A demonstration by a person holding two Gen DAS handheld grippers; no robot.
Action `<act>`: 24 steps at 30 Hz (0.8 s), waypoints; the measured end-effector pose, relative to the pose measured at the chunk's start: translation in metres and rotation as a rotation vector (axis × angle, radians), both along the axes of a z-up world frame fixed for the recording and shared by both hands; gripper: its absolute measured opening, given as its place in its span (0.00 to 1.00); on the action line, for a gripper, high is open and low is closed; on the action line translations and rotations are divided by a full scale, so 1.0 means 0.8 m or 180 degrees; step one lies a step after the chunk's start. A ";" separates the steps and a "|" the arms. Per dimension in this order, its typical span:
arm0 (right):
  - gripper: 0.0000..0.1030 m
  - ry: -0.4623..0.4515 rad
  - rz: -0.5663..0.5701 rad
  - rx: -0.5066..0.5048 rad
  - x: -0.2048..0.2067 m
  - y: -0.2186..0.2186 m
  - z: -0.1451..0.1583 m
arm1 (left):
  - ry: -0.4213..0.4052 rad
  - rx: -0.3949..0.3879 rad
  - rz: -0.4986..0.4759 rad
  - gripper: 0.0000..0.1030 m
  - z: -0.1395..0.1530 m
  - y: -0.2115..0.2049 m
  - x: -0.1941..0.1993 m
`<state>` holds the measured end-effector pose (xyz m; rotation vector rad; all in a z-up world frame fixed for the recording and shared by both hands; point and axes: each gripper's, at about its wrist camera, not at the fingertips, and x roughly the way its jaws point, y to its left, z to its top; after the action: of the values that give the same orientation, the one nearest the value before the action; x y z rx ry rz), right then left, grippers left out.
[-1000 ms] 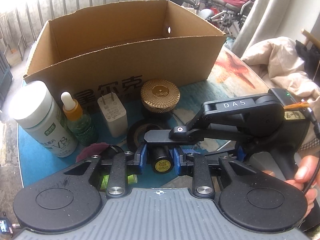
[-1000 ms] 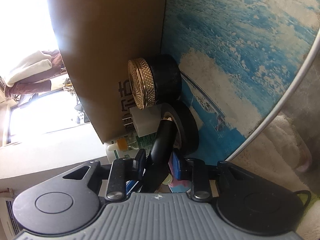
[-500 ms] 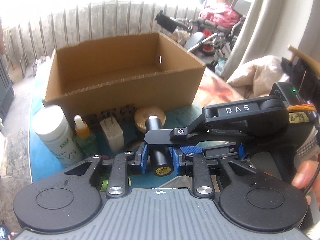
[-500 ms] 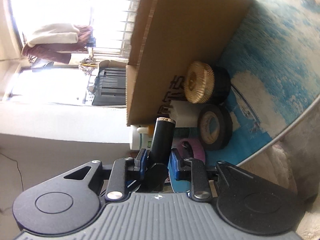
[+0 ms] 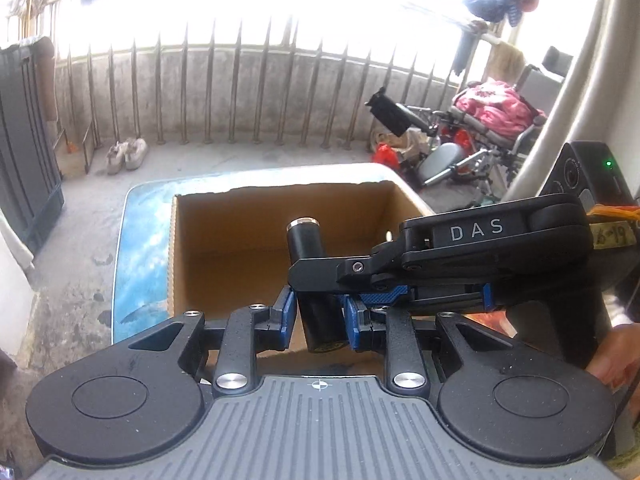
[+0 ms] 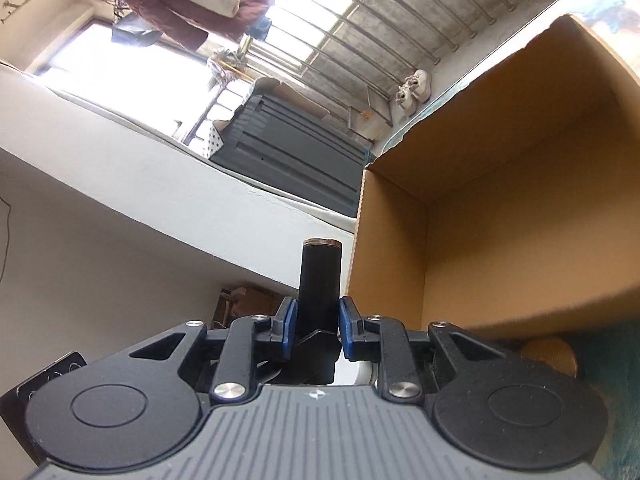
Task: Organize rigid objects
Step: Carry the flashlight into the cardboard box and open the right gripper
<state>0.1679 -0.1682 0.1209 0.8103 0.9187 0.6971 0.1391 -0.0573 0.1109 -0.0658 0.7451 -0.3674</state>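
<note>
A black cylinder (image 5: 306, 240) with a silver rim stands upright between both grippers, lifted above the table. My left gripper (image 5: 320, 316) is shut on its lower end. My right gripper (image 5: 316, 276) reaches in from the right and clamps the cylinder's middle. In the right wrist view the black cylinder (image 6: 320, 280) sits between the blue pads (image 6: 289, 328) of the right gripper (image 6: 318, 328), whose jaws are closing on it. The open cardboard box (image 5: 240, 248) lies just beyond and below the cylinder. Its inner wall (image 6: 520, 200) fills the right side of the right wrist view.
The box stands on a blue printed table (image 5: 140, 248). A gold-lidded jar (image 6: 550, 354) shows beside the box's near wall. A person's hand (image 5: 616, 356) holds the right gripper. Beyond the table are a railing (image 5: 240, 92), shoes (image 5: 126, 152) and a wheelchair (image 5: 460, 140).
Both grippers rose with the black cylinder and moved toward the box. The bottles, charger and tape dropped out of the left view. The right view rolled, so the box now opens toward it.
</note>
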 end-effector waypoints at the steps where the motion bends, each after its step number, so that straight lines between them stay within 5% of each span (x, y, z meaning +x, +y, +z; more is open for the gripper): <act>1: 0.24 0.0079 0.0064 -0.0057 0.023 0.009 -0.001 | 0.0096 -0.0010 0.0062 0.24 -0.003 0.000 0.017; 10: 0.23 0.0858 0.0228 -0.0376 0.162 0.054 -0.070 | 0.0878 0.0063 0.0474 0.26 -0.068 0.006 0.125; 18: 0.23 0.1067 0.0197 -0.0911 0.213 0.100 -0.125 | 0.0923 0.0205 0.0574 0.29 -0.075 0.027 0.119; 24: 0.26 0.1119 0.0074 -0.0995 0.216 0.101 -0.135 | 0.0867 0.0172 0.0614 0.30 -0.064 0.035 0.119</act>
<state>0.3410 -0.0871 0.0132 0.6520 1.3194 0.4199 0.2340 -0.0290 0.0598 -0.1376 1.0087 -0.1549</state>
